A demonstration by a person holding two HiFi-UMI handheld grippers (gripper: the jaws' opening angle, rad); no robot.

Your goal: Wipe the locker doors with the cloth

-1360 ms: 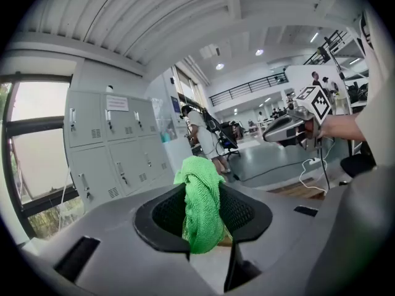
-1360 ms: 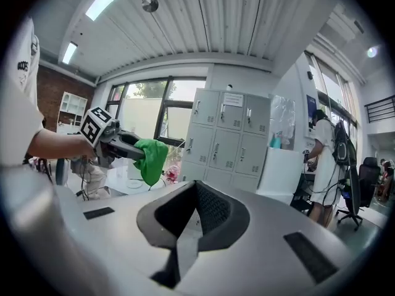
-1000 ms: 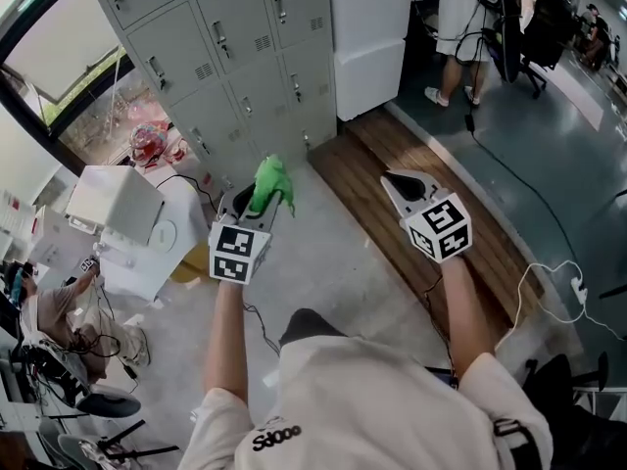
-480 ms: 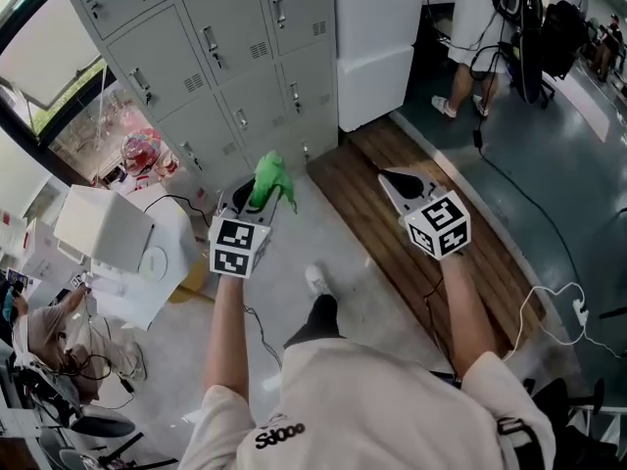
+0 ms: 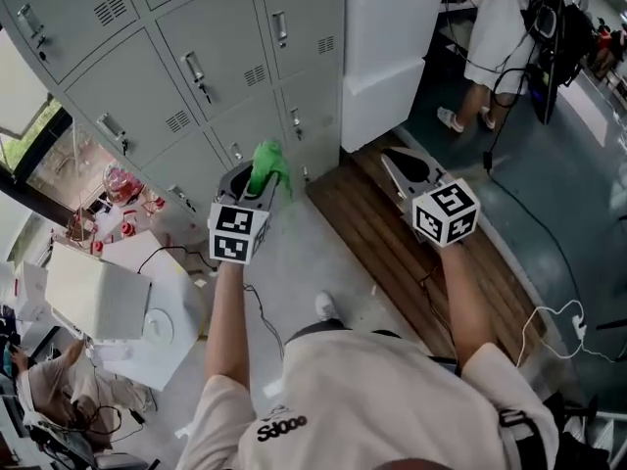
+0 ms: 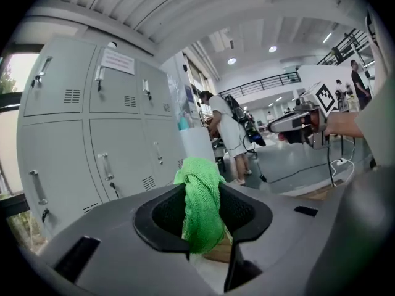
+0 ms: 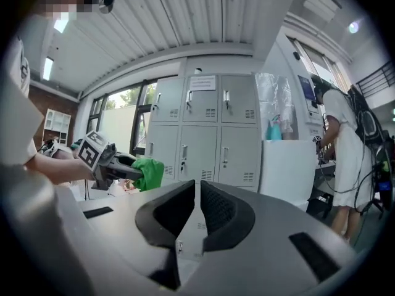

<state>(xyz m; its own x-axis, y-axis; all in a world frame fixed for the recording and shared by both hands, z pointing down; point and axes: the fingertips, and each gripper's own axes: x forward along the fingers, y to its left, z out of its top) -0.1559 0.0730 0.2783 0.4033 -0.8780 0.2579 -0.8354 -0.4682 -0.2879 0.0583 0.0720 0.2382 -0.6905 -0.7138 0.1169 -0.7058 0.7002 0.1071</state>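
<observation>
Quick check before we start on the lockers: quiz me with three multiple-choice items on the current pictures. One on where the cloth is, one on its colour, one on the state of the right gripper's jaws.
1. Where is the cloth?
A. Between the right gripper's jaws
B. Between the left gripper's jaws
C. Nowhere in sight

2. What colour is the cloth?
A. Blue
B. Green
C. White

3. How do the right gripper's jaws stand?
A. Wide apart
B. Clamped on a bottle
C. Together, with nothing between them

Answers:
1 B: the left gripper view shows the cloth pinched between that gripper's jaws.
2 B: it is bright green in all three views.
3 C: the right gripper view shows its jaws drawn together and empty.
</observation>
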